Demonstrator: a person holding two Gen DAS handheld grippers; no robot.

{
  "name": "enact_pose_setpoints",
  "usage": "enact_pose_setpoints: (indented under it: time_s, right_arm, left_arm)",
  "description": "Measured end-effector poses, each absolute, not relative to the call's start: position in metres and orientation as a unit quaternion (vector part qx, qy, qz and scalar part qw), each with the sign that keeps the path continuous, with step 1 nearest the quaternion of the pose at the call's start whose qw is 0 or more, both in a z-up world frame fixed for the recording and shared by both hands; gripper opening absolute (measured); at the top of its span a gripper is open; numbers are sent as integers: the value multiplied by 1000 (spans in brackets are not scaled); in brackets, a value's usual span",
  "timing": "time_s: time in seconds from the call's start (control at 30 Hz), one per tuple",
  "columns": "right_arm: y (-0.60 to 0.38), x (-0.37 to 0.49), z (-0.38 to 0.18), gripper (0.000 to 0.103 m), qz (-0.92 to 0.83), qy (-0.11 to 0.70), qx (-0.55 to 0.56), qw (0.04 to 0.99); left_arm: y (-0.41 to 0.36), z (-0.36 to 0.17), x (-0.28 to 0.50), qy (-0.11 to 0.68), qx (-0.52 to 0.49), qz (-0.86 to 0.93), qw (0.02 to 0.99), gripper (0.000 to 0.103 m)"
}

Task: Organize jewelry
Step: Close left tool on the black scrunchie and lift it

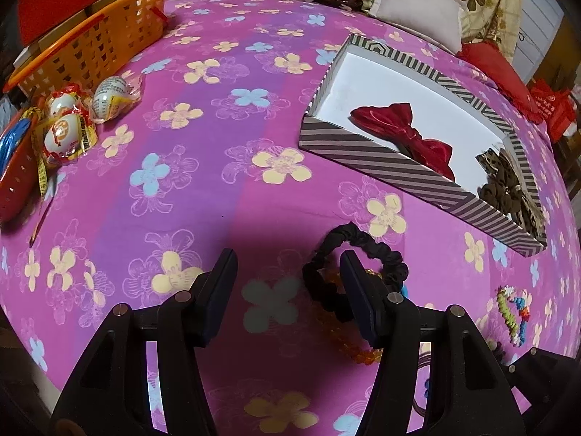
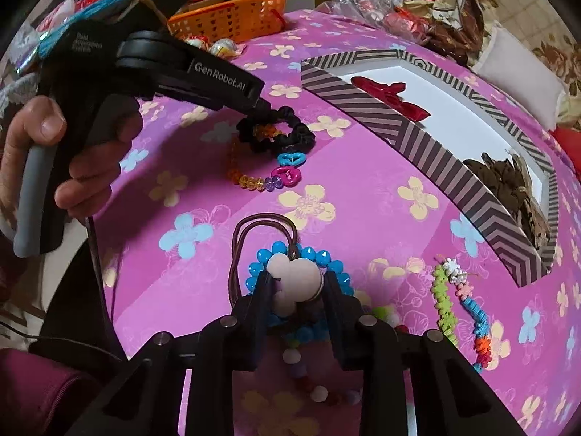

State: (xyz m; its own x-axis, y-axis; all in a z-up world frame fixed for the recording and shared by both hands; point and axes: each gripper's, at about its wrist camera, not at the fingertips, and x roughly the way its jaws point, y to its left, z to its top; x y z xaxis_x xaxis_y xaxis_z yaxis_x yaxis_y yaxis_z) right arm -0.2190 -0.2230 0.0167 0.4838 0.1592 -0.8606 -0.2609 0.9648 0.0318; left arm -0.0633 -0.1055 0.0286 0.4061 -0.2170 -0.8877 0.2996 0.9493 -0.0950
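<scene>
Jewelry lies loose on the flowered cloth point(image 1: 225, 167) near the striped box point(image 1: 363, 152), which we take as our landmark. Inside the box, on its white floor, we see a red bow point(image 1: 403, 130) toward the far end and a brown leopard-print scrunchie point(image 1: 504, 189) at the near end; the two lie apart.

Just in front of the box sits a black scrunchie point(image 2: 276, 130), with an amber bead bracelet point(image 2: 247, 178) lying partly through its ring and ending in pink and blue plastic links point(image 2: 290, 169). Our left gripper point(image 1: 287, 265) stands with its jaws half-wide and nothing pressed between them; one fingertip point(image 1: 350, 265) reaches into the black scrunchie's ring.

Nearer to us than the box, our right gripper point(image 2: 296, 279) is closed narrowly on a pale round bead point(image 2: 294, 272) of a hair tie with brown elastic loops point(image 2: 261, 232), and a blue bead bracelet point(image 2: 290, 254) lies under it. Beside the box's near corner lies a green and multicoloured braided bracelet point(image 2: 457, 301).

Well away from the box, at the cloth's far edge, stands an orange basket point(image 1: 94, 47); we cannot tell what it holds beyond white paper. Wrapped eggs point(image 1: 69, 120) lie on the cloth near it, beside a red basket point(image 1: 14, 181) whose contents we cannot make out.
</scene>
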Motion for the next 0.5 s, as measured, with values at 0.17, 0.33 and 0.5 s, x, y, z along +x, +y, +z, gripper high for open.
enact_pose_setpoints:
  time_s: [0.17,0.33,0.5]
  right_arm:
    - [-228,-224,17,24,122,482,-32,867]
    - [-234,-226,20,18,118,470,-9,875]
    - [-242,-227,24,13,114,463,15,879]
  left_arm:
    - [-112,29,-64,517,52,-163,839,58]
    - [-123,26,-67,511,76,-170,839,57]
    - [-127,22,-62,521,76,-179,831,8]
